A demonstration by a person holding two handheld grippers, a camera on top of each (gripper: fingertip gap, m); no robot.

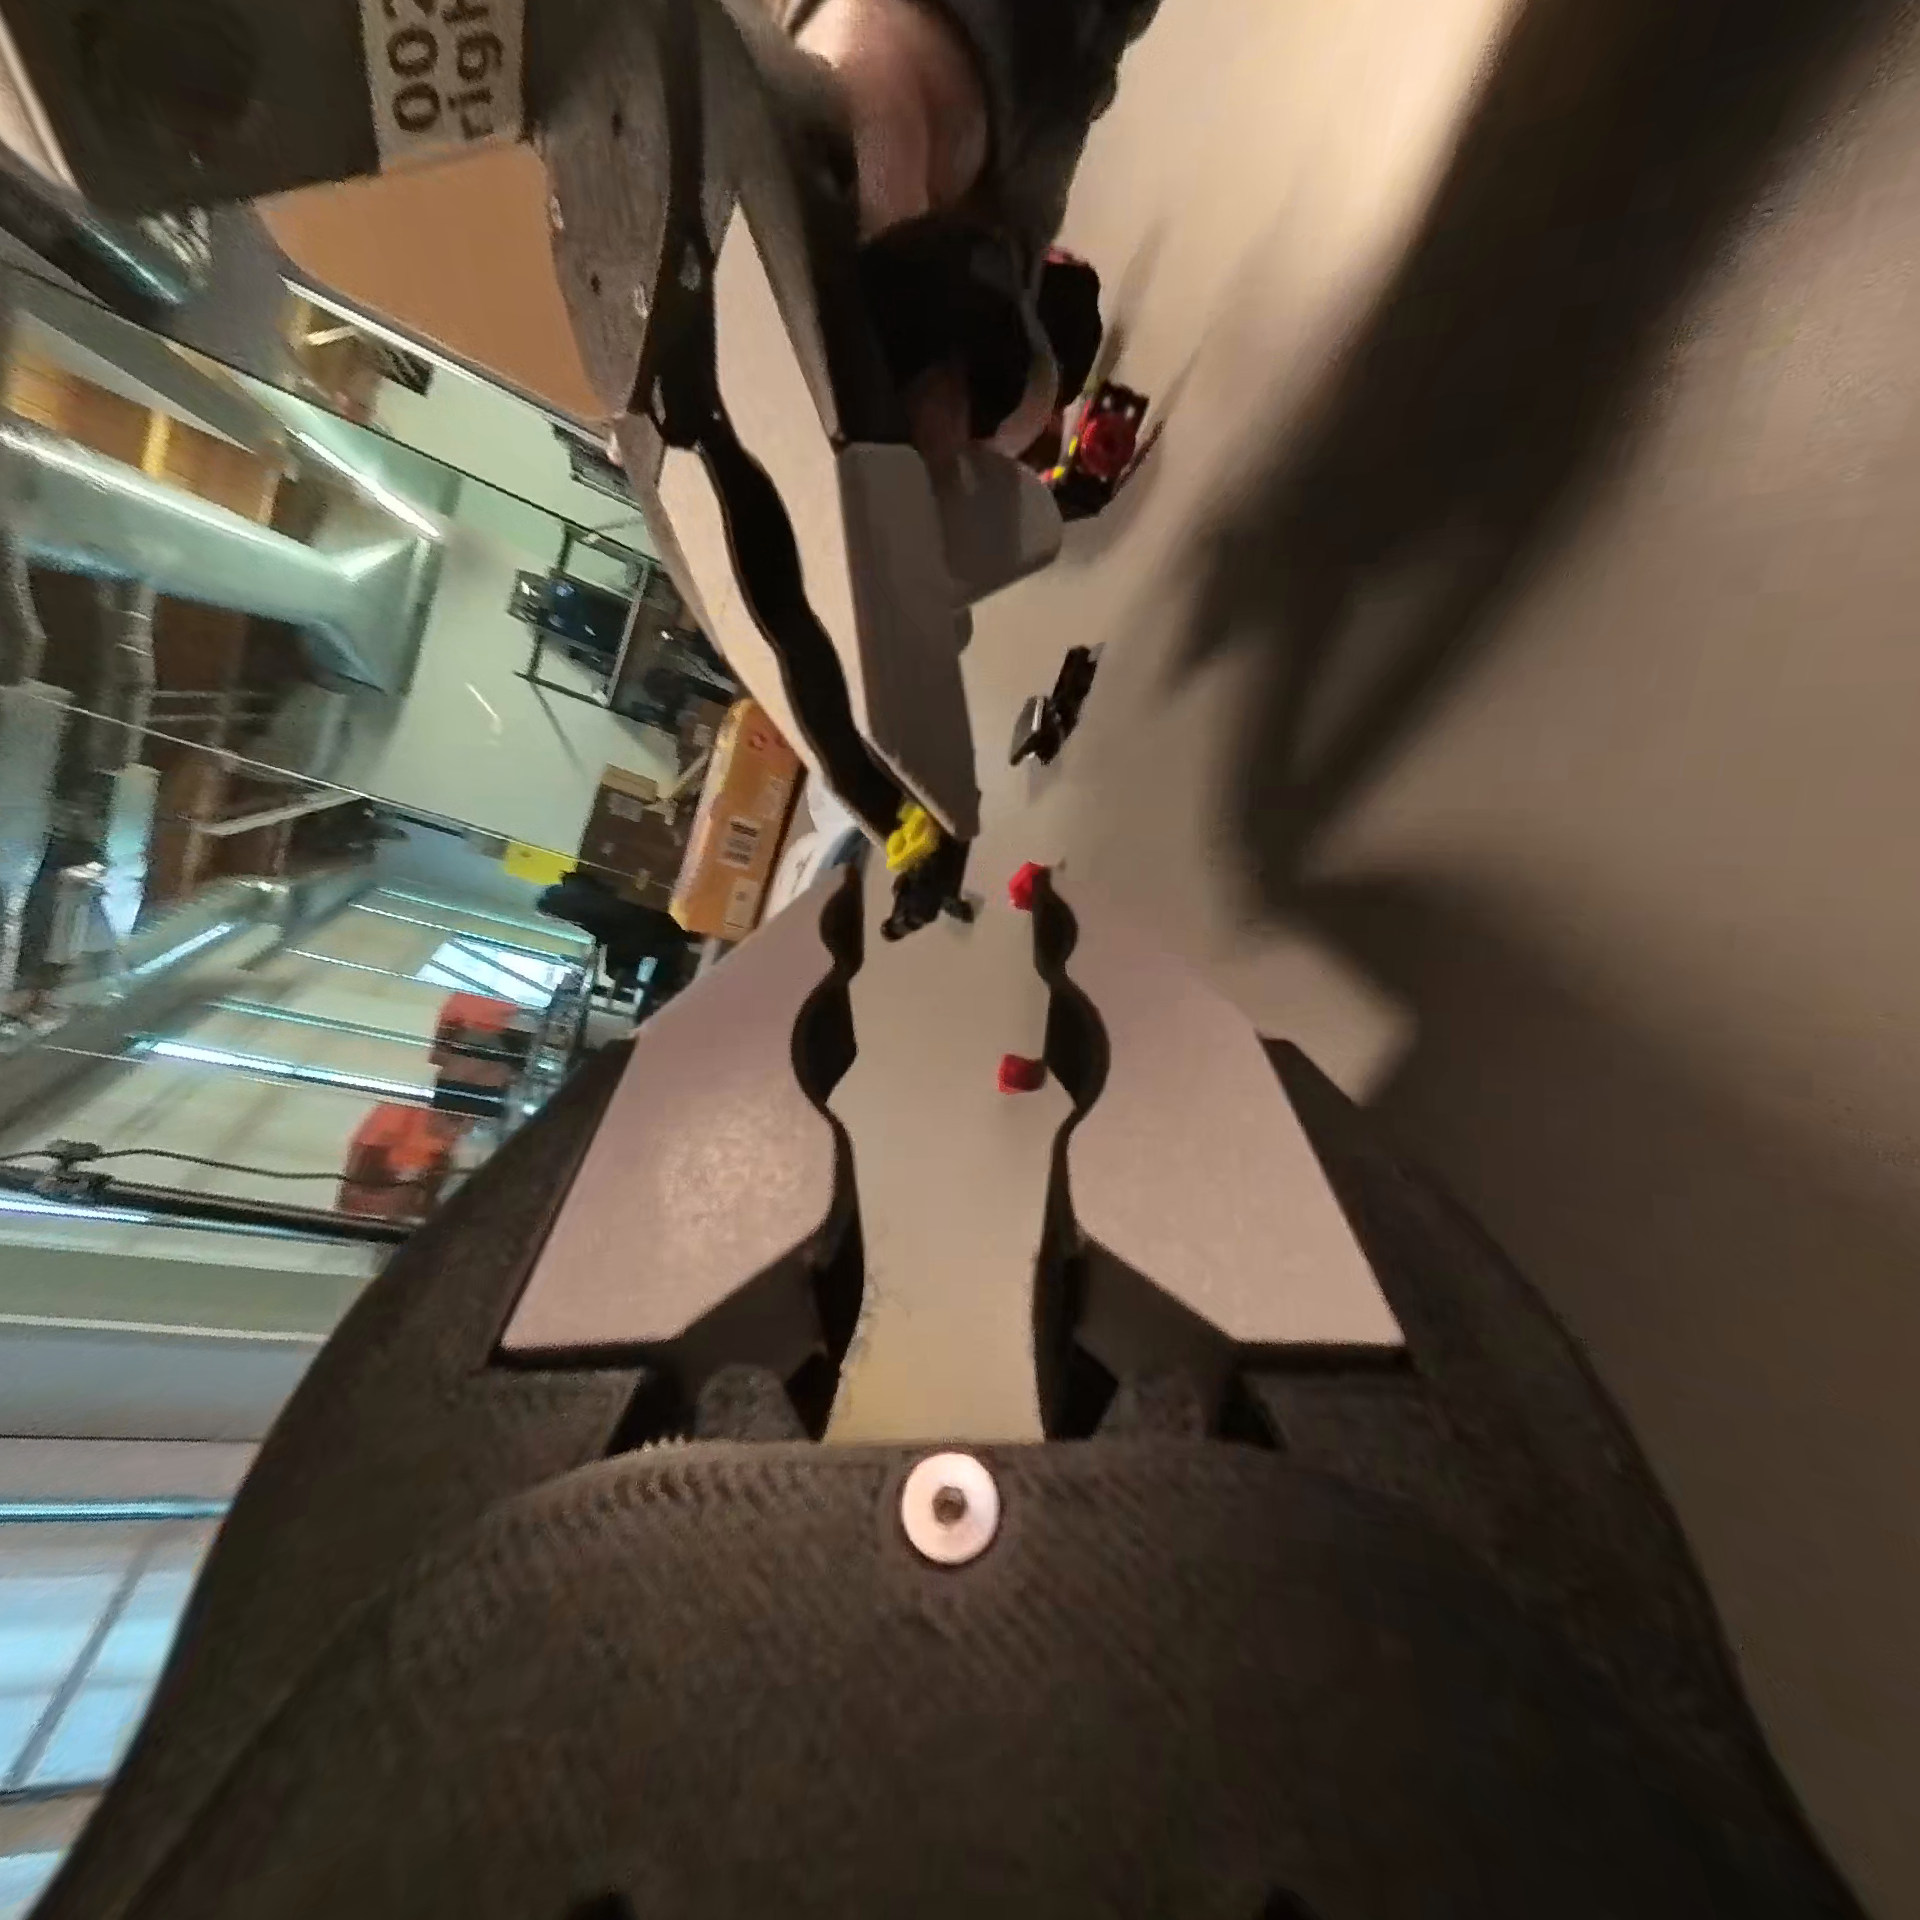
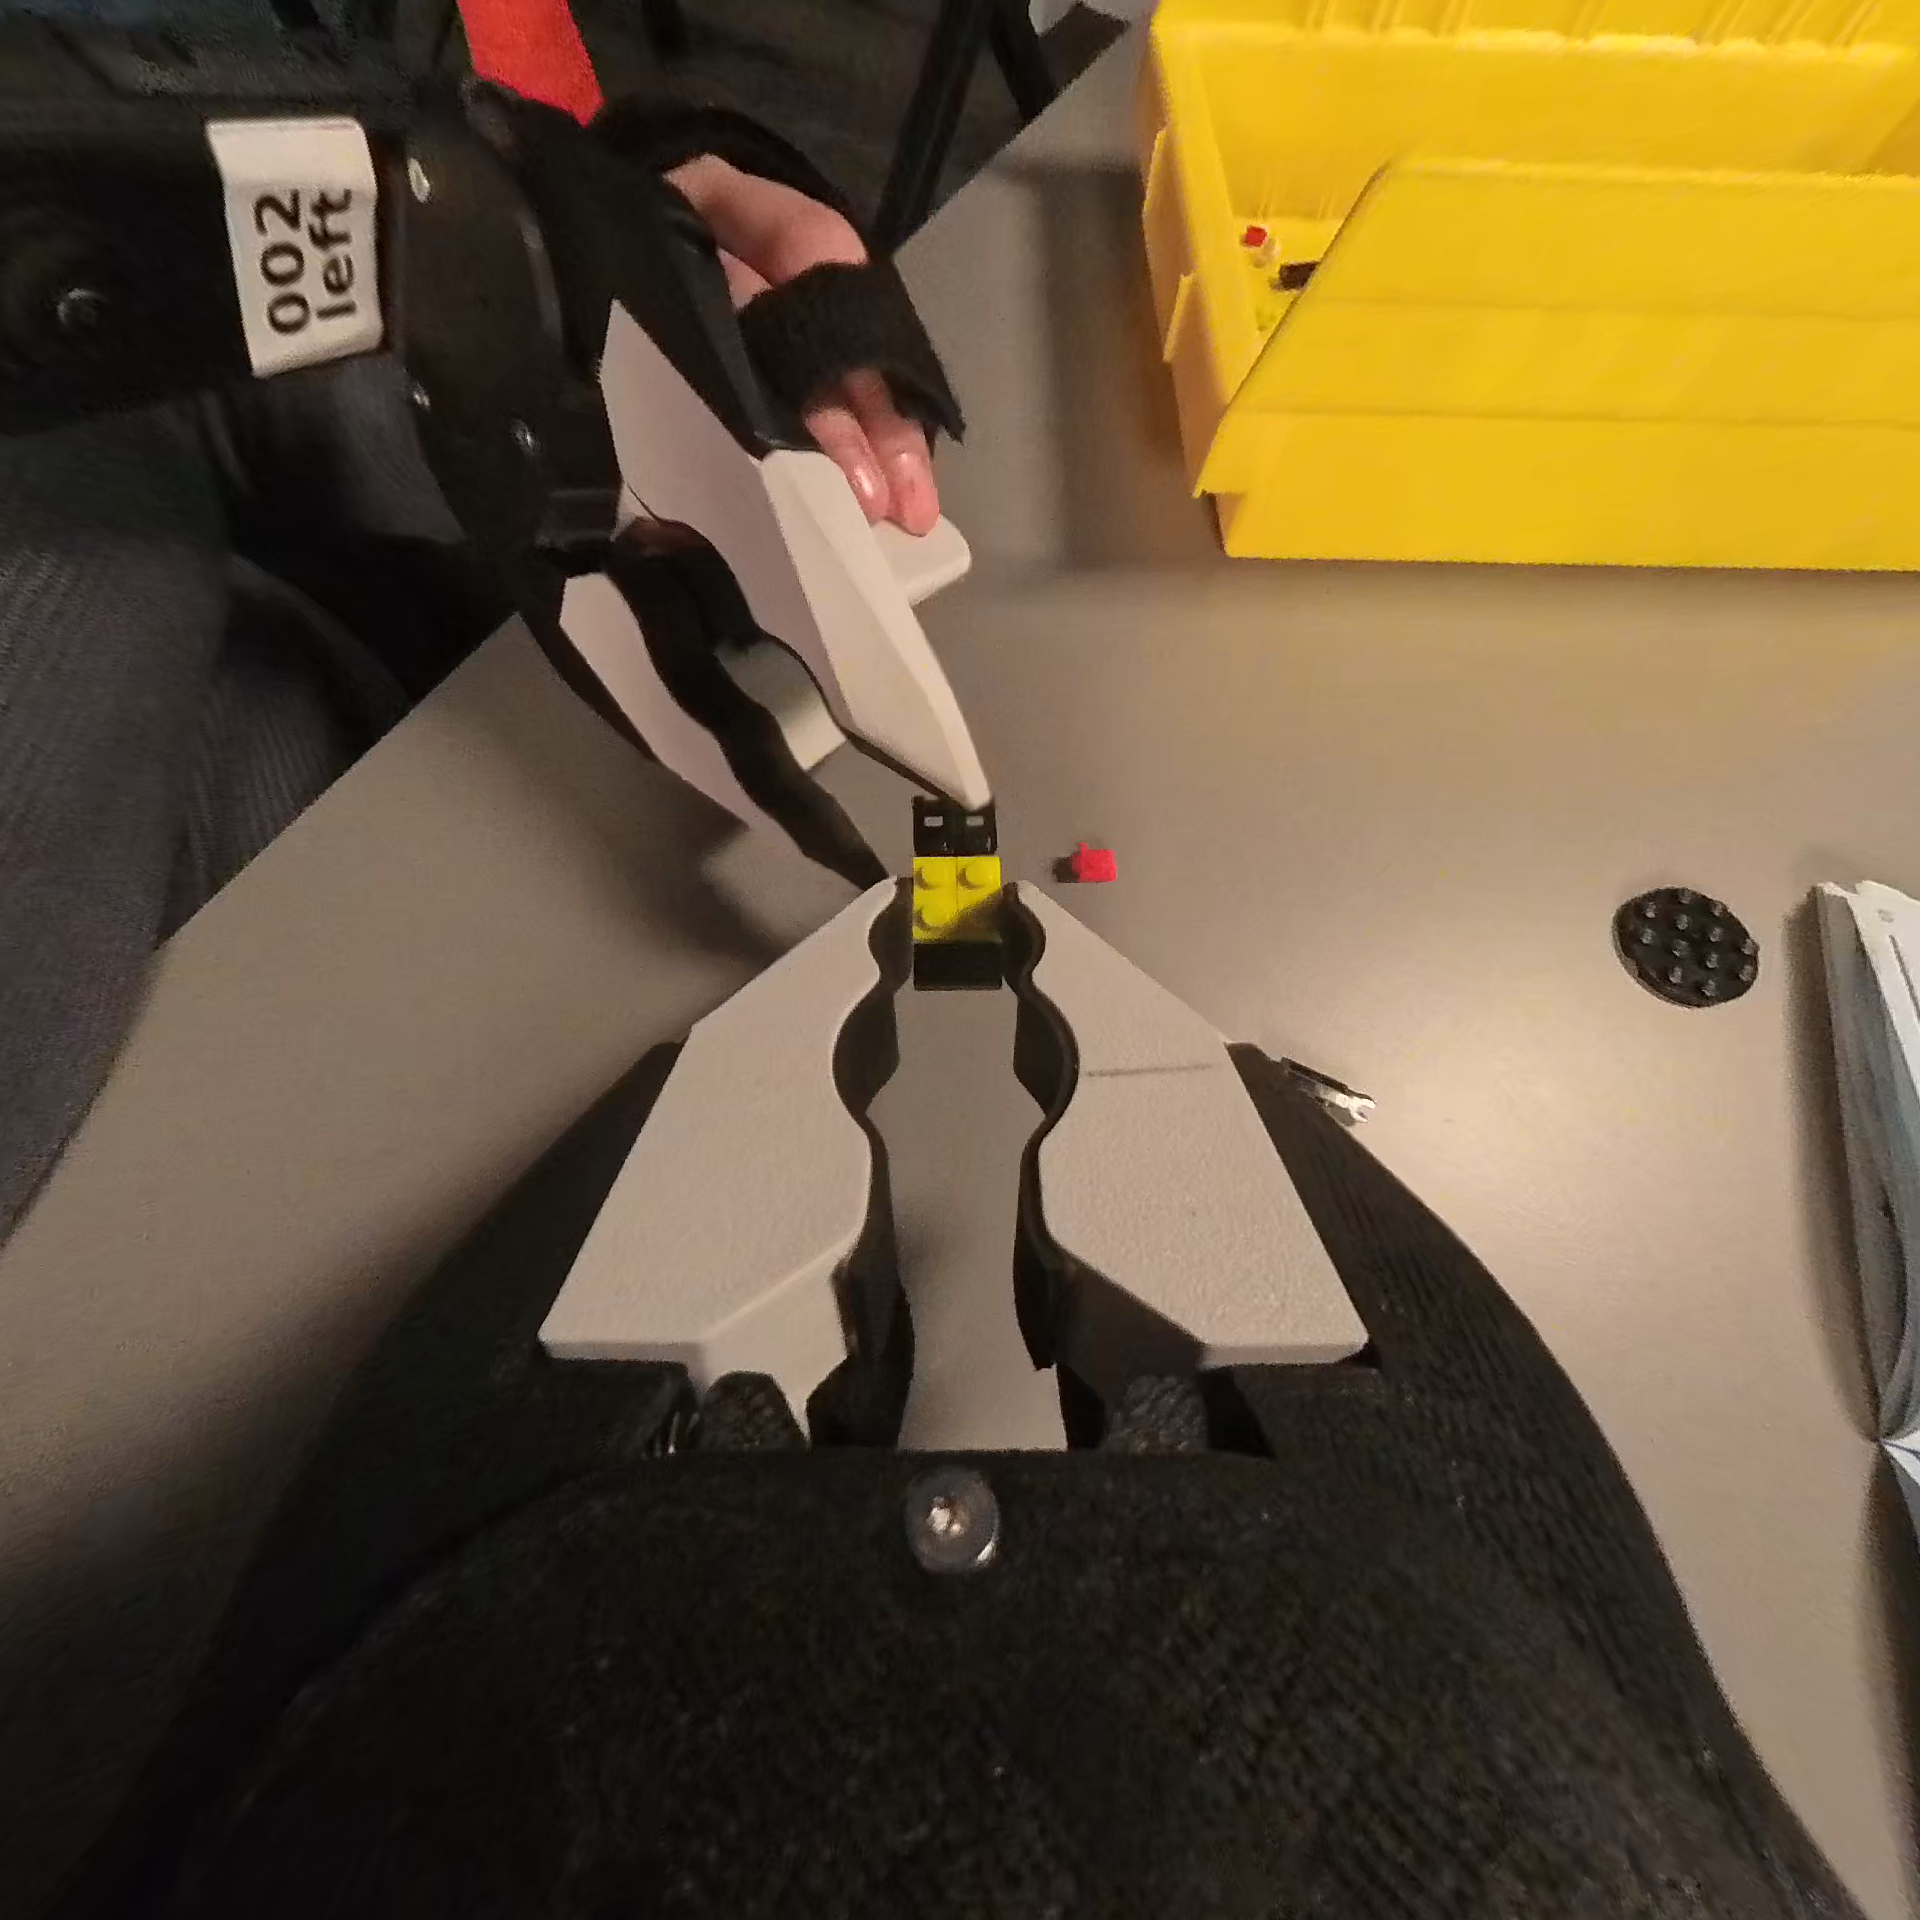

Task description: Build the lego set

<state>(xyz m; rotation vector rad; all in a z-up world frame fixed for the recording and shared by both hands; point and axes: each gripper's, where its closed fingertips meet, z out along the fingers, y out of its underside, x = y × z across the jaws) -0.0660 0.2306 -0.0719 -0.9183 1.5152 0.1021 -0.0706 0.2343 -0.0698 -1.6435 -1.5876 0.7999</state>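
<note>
A small lego assembly (image 2: 956, 920) of yellow bricks on black ones is clamped between the tips of my right gripper (image 2: 958, 896), a little above the grey table (image 2: 1351, 727). My left gripper (image 2: 920, 831) comes in from the upper left, and one pale fingertip (image 2: 971, 795) touches the assembly's black far end. In the left wrist view my left gripper (image 1: 945, 894) is open, with the assembly (image 1: 920, 862) just beyond its tips. The right gripper (image 1: 935, 826) holds it there from above. A loose red piece (image 2: 1086, 864) lies beside the assembly.
Yellow bins (image 2: 1558, 343) with a few small pieces stand at the back right. A black round plate (image 2: 1685, 945) and a booklet (image 2: 1870, 1091) lie to the right. Two red pieces (image 1: 1018, 1073) and further lego parts (image 1: 1107, 436) lie on the table. The table edge runs along the left. Less than 4 cm separates the two grippers' tips. Left tips and right tips are each some 6 centimetres from the loose red piece (image 2: 1086, 864).
</note>
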